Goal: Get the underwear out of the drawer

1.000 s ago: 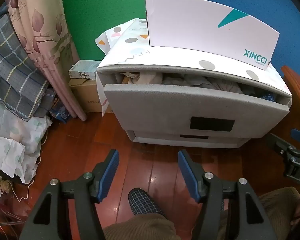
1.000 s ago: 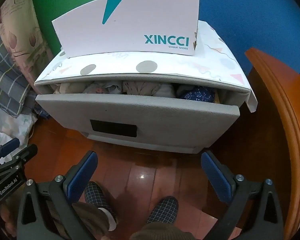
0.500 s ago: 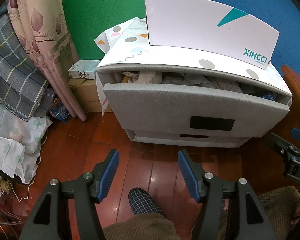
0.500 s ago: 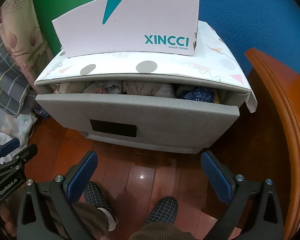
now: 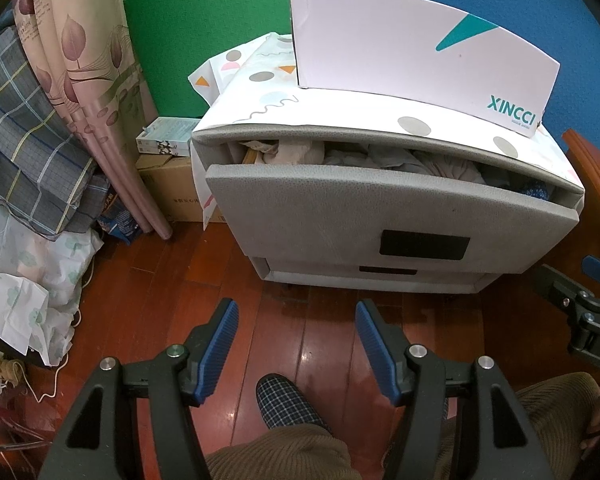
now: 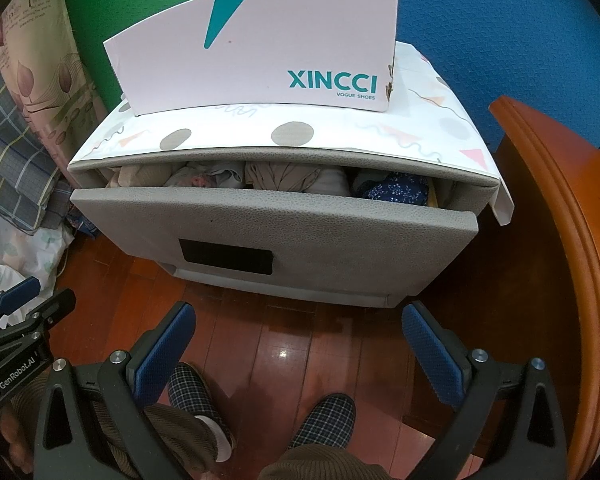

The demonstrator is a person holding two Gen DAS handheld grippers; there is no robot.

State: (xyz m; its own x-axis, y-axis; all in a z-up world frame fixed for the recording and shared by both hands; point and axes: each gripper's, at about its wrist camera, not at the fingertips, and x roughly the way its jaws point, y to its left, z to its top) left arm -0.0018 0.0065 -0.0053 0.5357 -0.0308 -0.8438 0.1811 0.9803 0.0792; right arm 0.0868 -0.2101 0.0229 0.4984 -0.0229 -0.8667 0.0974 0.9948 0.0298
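Observation:
A grey cabinet has its top drawer (image 5: 380, 208) (image 6: 276, 232) pulled partly out. Folded underwear lies inside: beige and grey pieces (image 5: 292, 152) (image 6: 280, 174) and a dark blue flowered piece (image 6: 396, 194) at the right end. My left gripper (image 5: 296, 320) is open and empty above the wood floor, well in front of the drawer. My right gripper (image 6: 300, 328) is open wider, also empty, in front of the drawer.
A white XINCCI shoe box (image 6: 260, 52) stands on the cabinet's patterned cover (image 6: 296, 134). A second drawer (image 5: 384, 270) sits shut below. Curtain and plaid bedding (image 5: 32, 152) are at the left, a cardboard box (image 5: 168, 196) beside the cabinet, a wooden bed frame (image 6: 572, 264) at the right. My slippered feet (image 6: 324, 416) are below.

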